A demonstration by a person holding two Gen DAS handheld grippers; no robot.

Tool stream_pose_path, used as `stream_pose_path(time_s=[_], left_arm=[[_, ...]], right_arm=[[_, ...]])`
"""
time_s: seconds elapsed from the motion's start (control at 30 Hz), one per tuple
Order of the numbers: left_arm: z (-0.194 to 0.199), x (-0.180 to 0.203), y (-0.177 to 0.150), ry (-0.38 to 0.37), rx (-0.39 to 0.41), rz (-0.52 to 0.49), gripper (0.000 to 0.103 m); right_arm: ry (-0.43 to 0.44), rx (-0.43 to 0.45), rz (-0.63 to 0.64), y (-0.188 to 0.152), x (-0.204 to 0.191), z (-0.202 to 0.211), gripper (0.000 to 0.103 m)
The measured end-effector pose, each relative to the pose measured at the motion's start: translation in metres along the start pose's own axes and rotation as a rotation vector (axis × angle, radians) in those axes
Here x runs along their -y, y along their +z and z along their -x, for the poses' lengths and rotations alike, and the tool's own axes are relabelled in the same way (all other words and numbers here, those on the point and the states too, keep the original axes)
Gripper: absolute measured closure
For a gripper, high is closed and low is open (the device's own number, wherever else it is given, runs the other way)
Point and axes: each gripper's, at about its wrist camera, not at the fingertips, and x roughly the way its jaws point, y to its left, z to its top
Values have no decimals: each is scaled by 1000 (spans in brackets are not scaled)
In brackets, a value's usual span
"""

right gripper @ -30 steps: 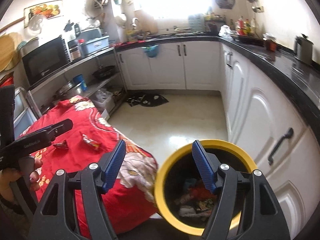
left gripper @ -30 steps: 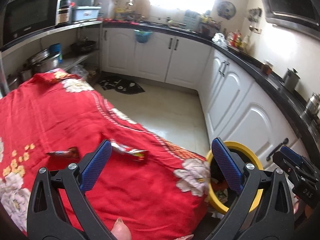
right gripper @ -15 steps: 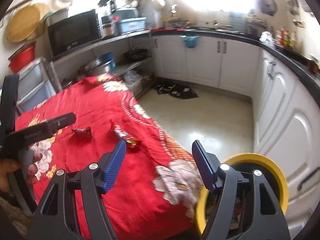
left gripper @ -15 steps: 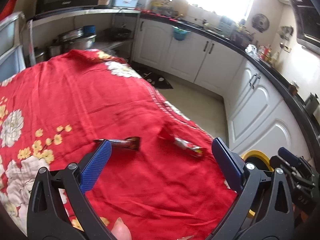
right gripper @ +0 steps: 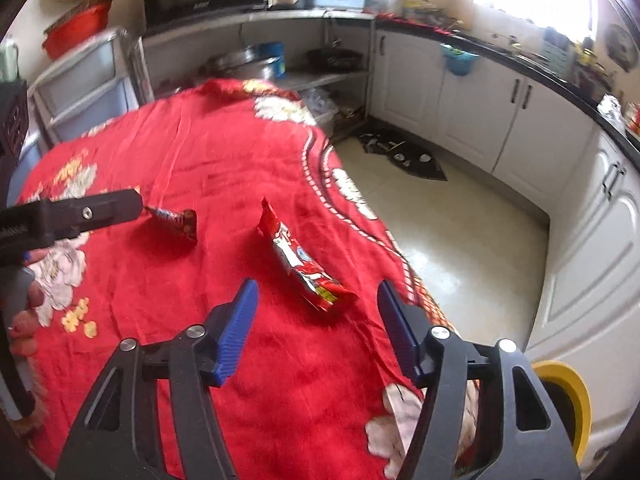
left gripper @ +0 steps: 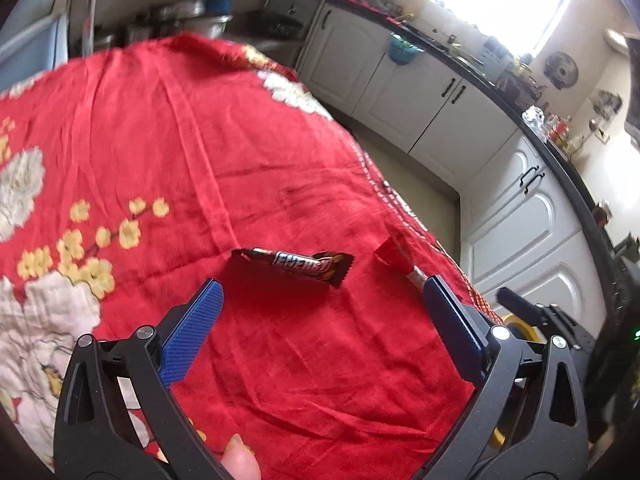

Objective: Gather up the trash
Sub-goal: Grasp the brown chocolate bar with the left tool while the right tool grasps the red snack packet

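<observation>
A: Where does the trash lie?

B: Two wrappers on the red cloth [left gripper: 168, 128] over the table. The brown bar wrapper [left gripper: 294, 265] sits toward the middle; the red wrapper [right gripper: 304, 264] lies close to the cloth's floor-side edge. The yellow bin [right gripper: 570, 390] stands on the floor by the near corner, below that edge.

A: And the claws?

B: The left gripper [left gripper: 320, 304] is spread wide and empty, with the brown wrapper just ahead between its fingers' lines. The right gripper [right gripper: 316, 300] is released too; its jaws have just been narrowing, with the red wrapper's near end between the tips but no pad on it yet.

A: What could spoil it?

B: I'd judge the red one the riskier. It is thin, slick foil near the edge; a finger pushing it sideways, not pinching, could slide it off onto the floor. The cloth is loose and creased, so a low tip may snag fabric and drag both wrappers. The two claws also work close together and could knock.
</observation>
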Motion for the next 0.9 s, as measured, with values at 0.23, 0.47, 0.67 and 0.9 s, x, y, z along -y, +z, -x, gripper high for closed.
stream_pose_path(time_s=[0.23, 0.47, 0.67, 0.9], left_arm=[[-27, -19, 9, -26, -60, 124, 27], [-49, -40, 17, -8, -93, 264, 35], [-52, -48, 24, 38, -80, 305, 57], [-51, -50, 20, 78, -75, 258, 87]], right_arm=[[21, -73, 45, 10, -2, -41, 52], [39, -122, 58, 11, -3, -68, 74], [75, -115, 25, 4, -2, -62, 84], [107, -99, -22, -14, -4, -44, 84]])
